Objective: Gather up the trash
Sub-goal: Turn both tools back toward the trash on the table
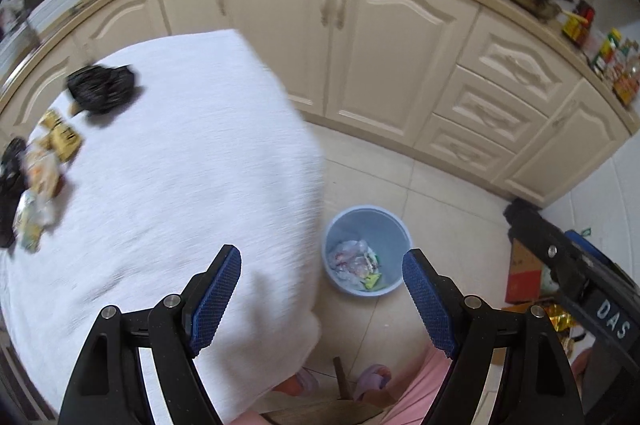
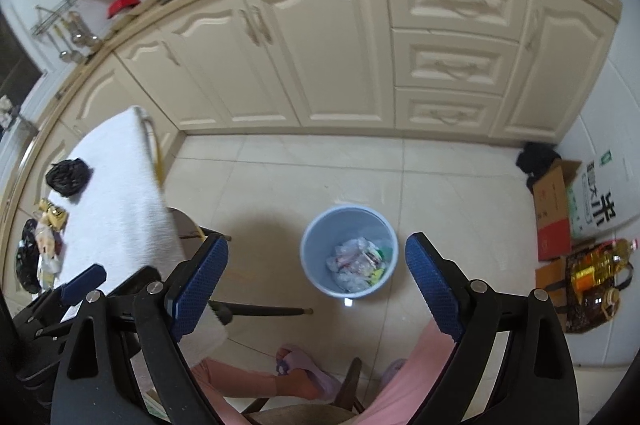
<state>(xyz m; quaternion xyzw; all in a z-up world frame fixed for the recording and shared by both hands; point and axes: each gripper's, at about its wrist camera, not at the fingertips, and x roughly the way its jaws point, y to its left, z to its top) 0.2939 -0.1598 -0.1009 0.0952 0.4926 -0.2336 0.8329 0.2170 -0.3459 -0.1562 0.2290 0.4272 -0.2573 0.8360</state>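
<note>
A pale blue bin [image 1: 386, 225] stands on the tiled floor, holding crumpled plastic and wrappers [image 1: 354, 263]. My left gripper [image 1: 320, 257] hangs open and empty above the table's edge and the bin. On the white-clothed table [image 1: 180, 165], at its far left, lie a black bag [image 1: 102, 93] and a pile of snack wrappers [image 1: 44, 165]. In the right wrist view the bin [image 2: 340, 225] sits between the fingers of my right gripper [image 2: 317, 241], which is open with nothing in it. The black bag [image 2: 67, 176] and the wrappers [image 2: 50, 225] show there at the left.
Cream cabinets [image 2: 328, 57] line the back under a cluttered counter. Cardboard boxes [image 2: 554, 209] and oil bottles [image 2: 596, 269] stand on the floor at the right. A person's slippered feet [image 2: 304, 369] and pink trousers are below, beside a chair.
</note>
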